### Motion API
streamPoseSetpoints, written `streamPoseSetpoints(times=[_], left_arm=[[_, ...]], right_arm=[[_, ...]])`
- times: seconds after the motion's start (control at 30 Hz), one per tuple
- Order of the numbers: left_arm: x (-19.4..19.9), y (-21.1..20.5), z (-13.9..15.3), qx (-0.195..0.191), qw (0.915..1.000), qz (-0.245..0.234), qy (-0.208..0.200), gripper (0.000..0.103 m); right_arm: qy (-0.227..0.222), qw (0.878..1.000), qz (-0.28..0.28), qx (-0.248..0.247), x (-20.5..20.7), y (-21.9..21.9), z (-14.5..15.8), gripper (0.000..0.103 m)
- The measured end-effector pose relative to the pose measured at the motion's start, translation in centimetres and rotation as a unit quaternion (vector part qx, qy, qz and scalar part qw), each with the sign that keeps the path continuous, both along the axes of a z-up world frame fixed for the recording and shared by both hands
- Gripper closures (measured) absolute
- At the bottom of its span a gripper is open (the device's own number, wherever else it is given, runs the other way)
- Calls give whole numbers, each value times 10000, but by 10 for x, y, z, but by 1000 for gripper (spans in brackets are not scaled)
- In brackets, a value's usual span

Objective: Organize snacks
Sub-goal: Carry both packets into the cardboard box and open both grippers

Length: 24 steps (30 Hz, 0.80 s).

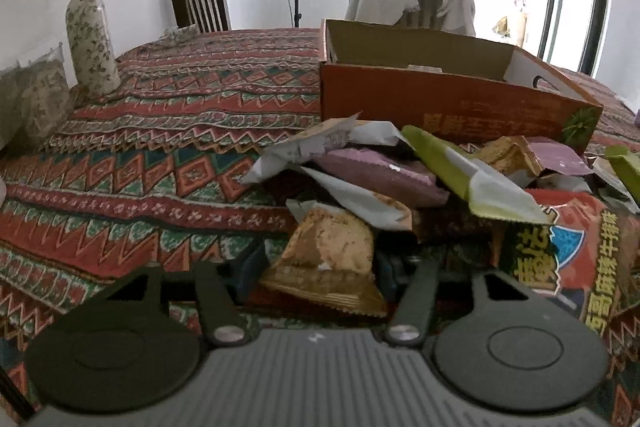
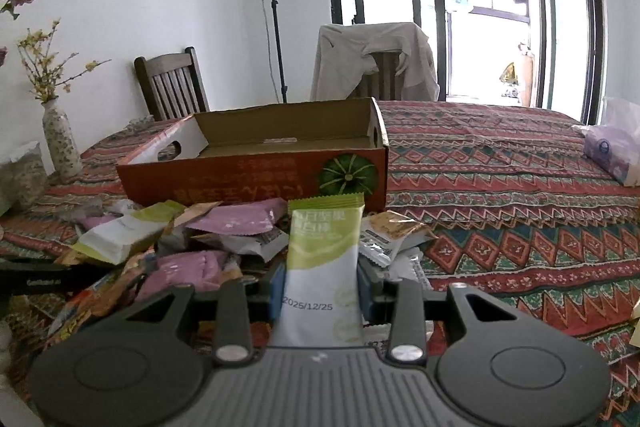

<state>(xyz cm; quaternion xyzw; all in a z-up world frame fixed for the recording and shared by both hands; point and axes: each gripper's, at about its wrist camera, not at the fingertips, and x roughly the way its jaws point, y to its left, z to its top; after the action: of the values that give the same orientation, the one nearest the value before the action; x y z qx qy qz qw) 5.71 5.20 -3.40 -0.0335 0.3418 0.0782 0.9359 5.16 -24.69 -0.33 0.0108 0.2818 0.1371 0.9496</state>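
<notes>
Gripping a green-and-white packet [image 2: 322, 267], the right gripper [image 2: 320, 291] is clamped; the left gripper [image 1: 316, 275] pinches a golden packet [image 1: 328, 263] (near the orange box [image 1: 440, 107]).

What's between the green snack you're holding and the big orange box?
Right wrist view: purple packets lie between the green-and-white packet and the cardboard box.

golden snack packet [image 1: 328, 263] between the left gripper [image 1: 316, 277] fingers, snack pile [image 1: 420, 179] before an orange cardboard box [image 1: 452, 107]
</notes>
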Motion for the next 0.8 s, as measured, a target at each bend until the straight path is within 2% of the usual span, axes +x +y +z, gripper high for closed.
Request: streamPoseSetpoints(times=[0.33,0.53,0.8], left_arm=[[-32,11,14,75,9995,91,-309,45],[-44,14,37,141,9975,123,-682,45],[-25,-5,77,302,9913,-189,-1271,45]], right_arm=[[-82,10000,7,37,-2,0,2,68],[-225,9997,-7,45,-3,-1,7,68],[-584,9983,27,10,9,4,24,68]])
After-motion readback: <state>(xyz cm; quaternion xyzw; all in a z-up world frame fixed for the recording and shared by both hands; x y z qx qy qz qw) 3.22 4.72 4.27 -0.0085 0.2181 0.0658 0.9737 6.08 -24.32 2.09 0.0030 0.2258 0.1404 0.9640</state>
